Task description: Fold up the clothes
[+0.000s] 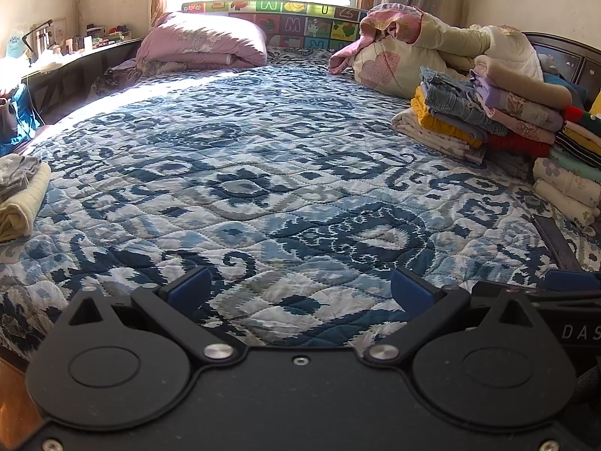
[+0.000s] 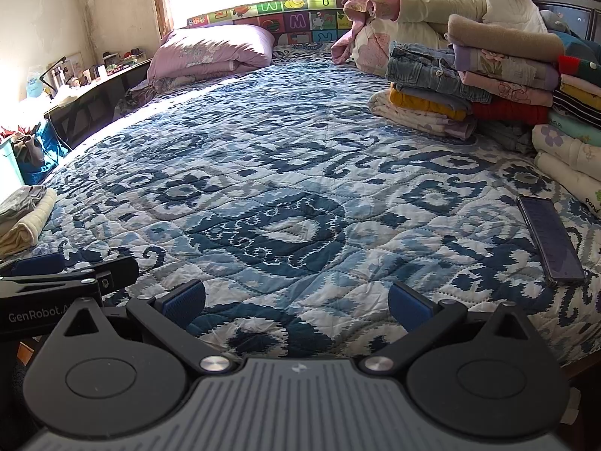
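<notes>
Nearest me, my left gripper (image 1: 298,287) and right gripper (image 2: 296,300) both gape wide, holding nothing, over the blue patterned quilt (image 2: 285,173). A phone (image 2: 550,238) lies right. Farther off, folded clothes (image 2: 469,86) are stacked at the bed's right side.

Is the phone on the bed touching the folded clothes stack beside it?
Apart. The right wrist view shows bare quilt between the phone and the folded clothes stack.

The bed (image 2: 285,173) is lying under a blue patterned quilt, carrying folded clothes stacks (image 2: 469,86) at right, a small folded pile (image 2: 26,218) at left, a phone (image 2: 550,240), and pink bedding (image 2: 214,50).
</notes>
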A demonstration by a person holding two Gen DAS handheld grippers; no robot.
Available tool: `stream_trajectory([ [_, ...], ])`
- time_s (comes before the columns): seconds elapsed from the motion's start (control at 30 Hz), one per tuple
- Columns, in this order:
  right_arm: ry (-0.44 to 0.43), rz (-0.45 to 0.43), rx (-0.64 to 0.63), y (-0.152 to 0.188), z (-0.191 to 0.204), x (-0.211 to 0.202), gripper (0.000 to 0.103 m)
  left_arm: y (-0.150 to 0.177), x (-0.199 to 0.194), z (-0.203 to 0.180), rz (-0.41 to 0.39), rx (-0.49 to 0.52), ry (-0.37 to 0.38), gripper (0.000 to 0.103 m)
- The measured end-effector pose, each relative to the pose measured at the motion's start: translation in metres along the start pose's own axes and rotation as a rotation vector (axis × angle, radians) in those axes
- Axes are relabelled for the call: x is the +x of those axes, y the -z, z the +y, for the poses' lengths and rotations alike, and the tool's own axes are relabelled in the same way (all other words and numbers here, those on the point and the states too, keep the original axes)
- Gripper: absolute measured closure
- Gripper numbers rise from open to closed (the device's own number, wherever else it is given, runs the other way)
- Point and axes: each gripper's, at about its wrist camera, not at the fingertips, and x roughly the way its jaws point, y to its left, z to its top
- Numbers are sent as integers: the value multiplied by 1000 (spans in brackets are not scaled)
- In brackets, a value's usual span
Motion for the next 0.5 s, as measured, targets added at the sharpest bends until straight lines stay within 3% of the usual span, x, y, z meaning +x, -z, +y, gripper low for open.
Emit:
stream_trajectory([
  [0.5, 1, 2, 3, 0, 1, 1, 0, 0, 1, 1, 3, -1, -2, 0],
])
